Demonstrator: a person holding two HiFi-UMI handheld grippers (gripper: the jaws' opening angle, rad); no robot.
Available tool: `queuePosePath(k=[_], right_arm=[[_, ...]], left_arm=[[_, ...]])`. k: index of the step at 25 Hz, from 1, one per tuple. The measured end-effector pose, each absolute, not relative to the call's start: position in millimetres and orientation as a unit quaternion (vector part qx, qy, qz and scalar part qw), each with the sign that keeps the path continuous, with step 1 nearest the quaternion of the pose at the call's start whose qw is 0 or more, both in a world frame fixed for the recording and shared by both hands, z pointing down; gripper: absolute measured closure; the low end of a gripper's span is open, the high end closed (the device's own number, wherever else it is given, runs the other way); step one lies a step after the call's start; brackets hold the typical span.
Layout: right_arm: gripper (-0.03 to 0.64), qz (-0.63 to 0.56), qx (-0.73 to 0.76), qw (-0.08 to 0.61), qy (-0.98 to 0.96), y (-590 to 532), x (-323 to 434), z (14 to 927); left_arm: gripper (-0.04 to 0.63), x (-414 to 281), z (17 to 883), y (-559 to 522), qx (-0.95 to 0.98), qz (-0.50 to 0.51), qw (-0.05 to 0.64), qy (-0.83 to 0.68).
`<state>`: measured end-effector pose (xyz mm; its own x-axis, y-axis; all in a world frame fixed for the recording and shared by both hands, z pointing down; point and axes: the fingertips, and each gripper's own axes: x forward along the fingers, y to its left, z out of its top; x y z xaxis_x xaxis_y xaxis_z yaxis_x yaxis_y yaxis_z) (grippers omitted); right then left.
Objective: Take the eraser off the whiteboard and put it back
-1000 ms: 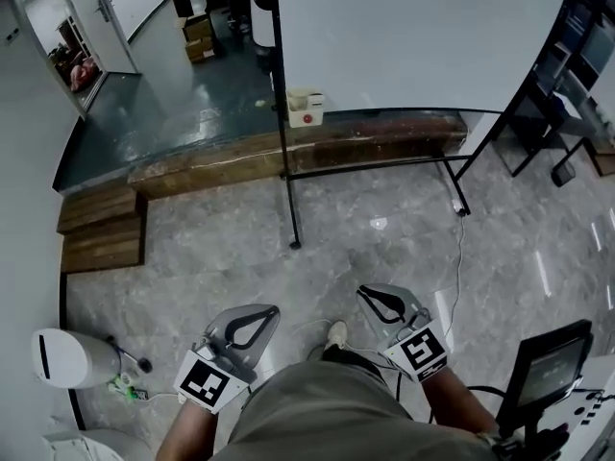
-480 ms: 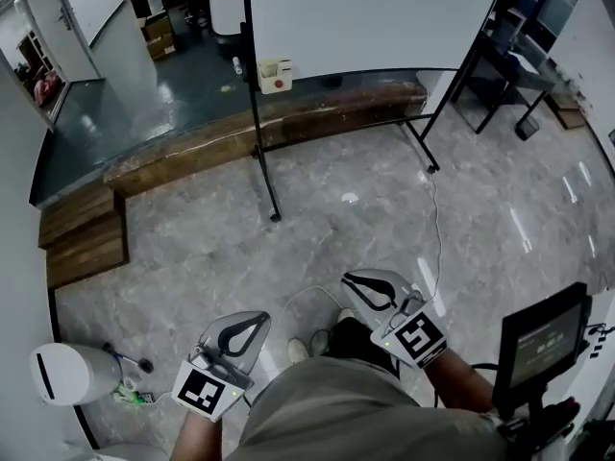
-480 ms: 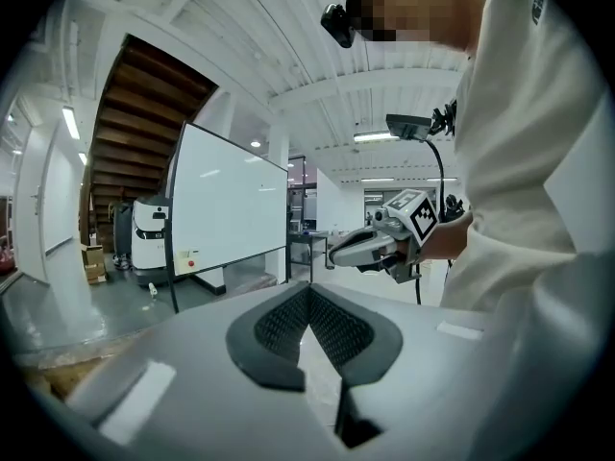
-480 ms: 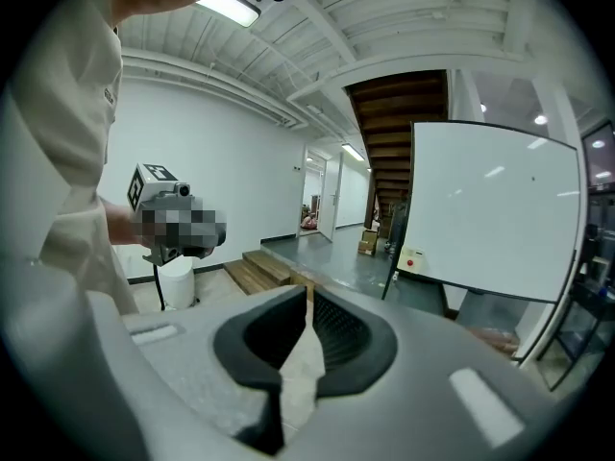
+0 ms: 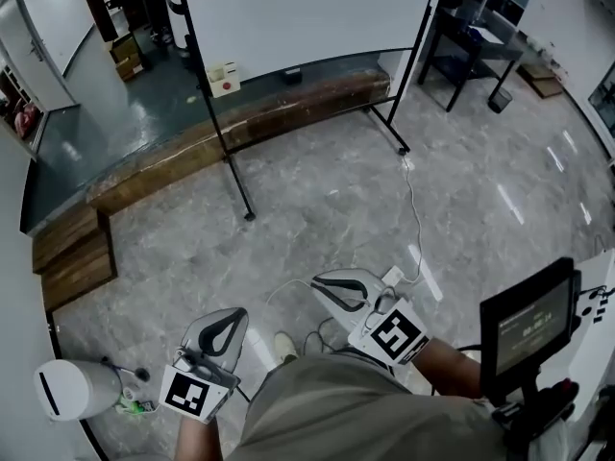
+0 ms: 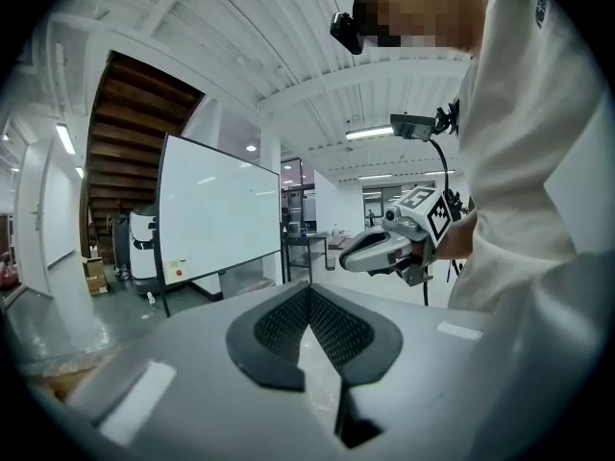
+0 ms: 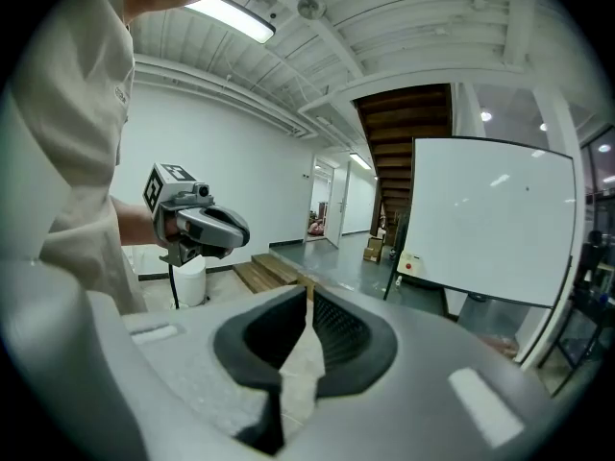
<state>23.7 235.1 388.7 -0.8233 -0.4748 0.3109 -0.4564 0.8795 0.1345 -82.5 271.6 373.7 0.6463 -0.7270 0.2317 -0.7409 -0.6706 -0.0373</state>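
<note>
The whiteboard [image 5: 303, 12] stands on a black wheeled frame at the far side of the floor, well away from both grippers. A white box with a red dot [image 5: 223, 78] hangs at its lower left. A small dark thing [image 5: 291, 74] sits near the board's lower edge, too small to identify. My left gripper [image 5: 229, 317] is held low by the person's body, shut and empty. My right gripper [image 5: 317, 284] is also shut and empty. The board [image 6: 216, 209] and right gripper [image 6: 384, 251] show in the left gripper view. The board [image 7: 490, 219] and left gripper [image 7: 207, 227] show in the right gripper view.
A long wooden step [image 5: 240, 123] runs behind the board's legs, with lower steps [image 5: 67, 253] at left. Black shelving [image 5: 471, 22] stands at the far right. A cable [image 5: 413, 209] trails across the marble floor. A white bin [image 5: 67, 387] is at lower left, a monitor on a stand [image 5: 527, 320] at lower right.
The whiteboard and wooden step have slid leftward and upward in the head view as the person moves. Both grippers stay shut in front of the body.
</note>
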Motion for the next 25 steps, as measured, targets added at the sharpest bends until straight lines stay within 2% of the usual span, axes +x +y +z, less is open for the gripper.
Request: queuePosePath(k=[15,25], right_arm=[[0.604,-0.027,0.226,0.167,-0.959,325.0,213.1,385.9],[0.604,-0.037,0.228,0.185,-0.955,343.8,249.5,413.4]], left_arm=[[0.591,111.2,368.1,355.2,0.896,0.110,0.037,-0.429],[0.589,148.8,392.8,377.1,0.900,0.116,0.041,-0.419]])
